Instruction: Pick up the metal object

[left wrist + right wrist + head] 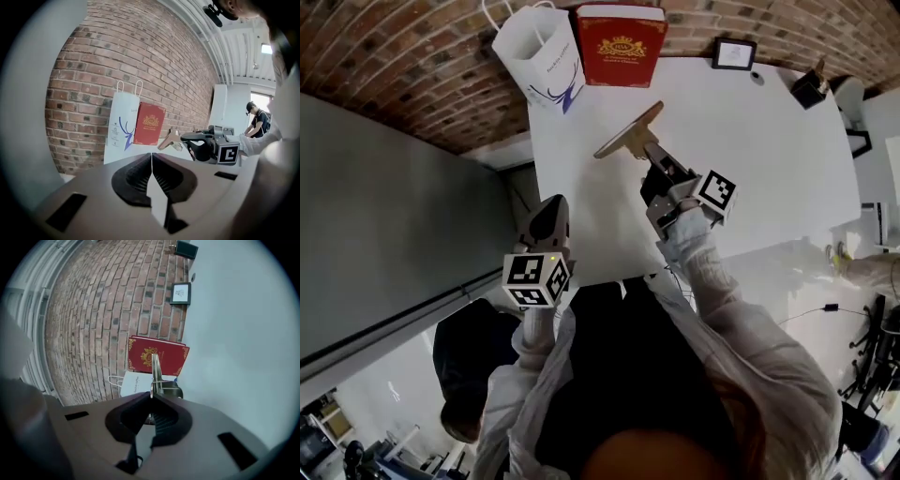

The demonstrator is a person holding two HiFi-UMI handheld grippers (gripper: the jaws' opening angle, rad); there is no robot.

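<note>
The metal object (pixel 628 134) is a flat, brass-coloured blade with a crosspiece at its far end. My right gripper (pixel 652 155) is shut on its near end and holds it out over the white table (pixel 769 169). In the right gripper view the metal object (pixel 154 371) shows edge-on, sticking out past my right gripper (pixel 152 394). My left gripper (pixel 546 225) hangs shut and empty at the table's near left edge. The left gripper view shows my left gripper (pixel 151 154) with jaws together, and the metal object (pixel 169 139) in the right gripper (pixel 185 137) beyond.
A white paper bag (pixel 539 47) and a red box (pixel 621 45) lean on the brick wall at the table's back. A small framed picture (pixel 733 53) and a black object (pixel 809 89) stand at the back right. A person (pixel 257 123) stands far off.
</note>
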